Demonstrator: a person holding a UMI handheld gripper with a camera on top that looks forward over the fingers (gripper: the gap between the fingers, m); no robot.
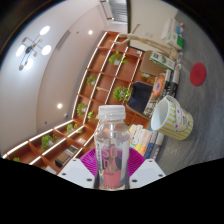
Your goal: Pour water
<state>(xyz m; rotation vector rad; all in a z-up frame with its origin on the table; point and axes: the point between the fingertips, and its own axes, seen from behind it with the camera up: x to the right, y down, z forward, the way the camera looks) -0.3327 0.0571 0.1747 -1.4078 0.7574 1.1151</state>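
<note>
One clear plastic bottle [112,145], white cap on, stands lower centre of the frame, gripped at mid-body by the jaws, a pink pad pressing either side. Judged light, thin-walled, slippery and liable to dent. A pale bucket [174,118] sits at right; shelves [95,90] fill the background.

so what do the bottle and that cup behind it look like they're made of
The bottle, clamped in the claw, looks like clear glossy plastic: the pink pads and shelves show through it, and its cap is opaque white. The cup beyond the fingers looks like matte pale yellow-green plastic or ceramic, with a printed pattern; which one is unclear.
</note>
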